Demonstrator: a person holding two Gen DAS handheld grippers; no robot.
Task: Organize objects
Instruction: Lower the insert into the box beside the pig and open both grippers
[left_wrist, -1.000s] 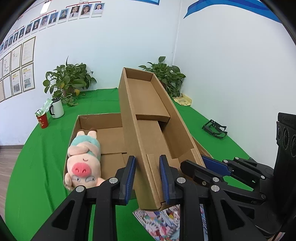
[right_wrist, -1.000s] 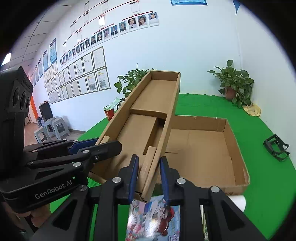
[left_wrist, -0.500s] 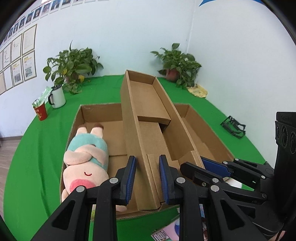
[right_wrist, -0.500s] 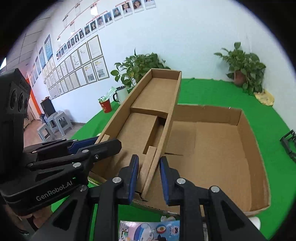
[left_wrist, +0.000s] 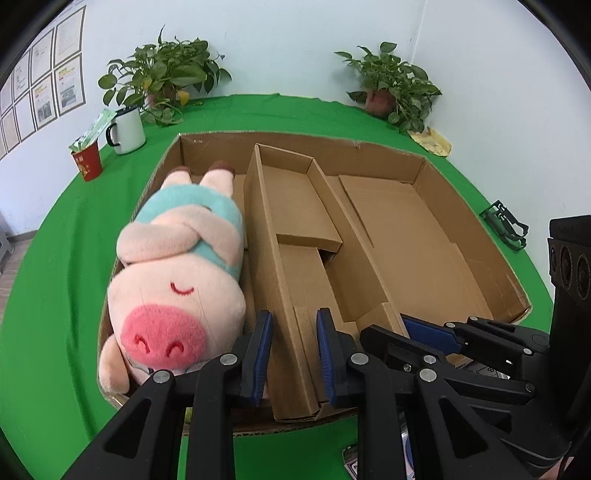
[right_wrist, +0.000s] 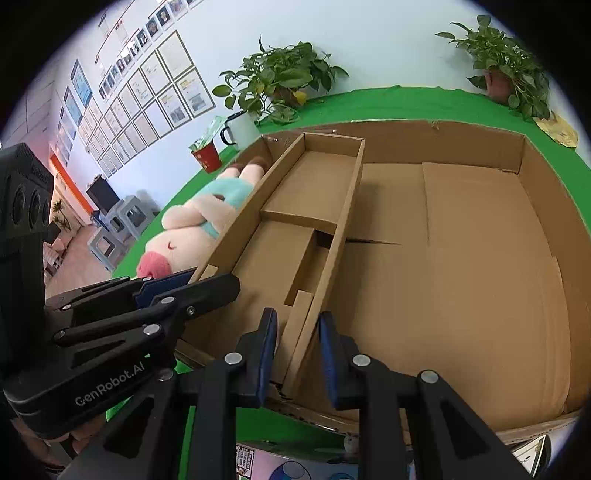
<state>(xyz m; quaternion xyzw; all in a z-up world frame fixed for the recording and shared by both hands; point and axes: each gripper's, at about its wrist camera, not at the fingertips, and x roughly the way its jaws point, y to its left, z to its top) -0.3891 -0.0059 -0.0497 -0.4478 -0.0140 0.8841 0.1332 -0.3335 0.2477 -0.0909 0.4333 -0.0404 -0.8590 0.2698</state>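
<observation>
Both claws clamped on narrow cardboard tray (left_wrist: 291, 229): left claw (left_wrist: 294, 354) on left wall, right claw (right_wrist: 297, 350) on right wall; plush pig (left_wrist: 177, 280) left of left claw.

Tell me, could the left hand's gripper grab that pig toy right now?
Probably not yet. The left gripper is shut on the narrow cardboard tray, so it is busy. The pig toy lies right beside the tray in the big box, uncovered.
</observation>
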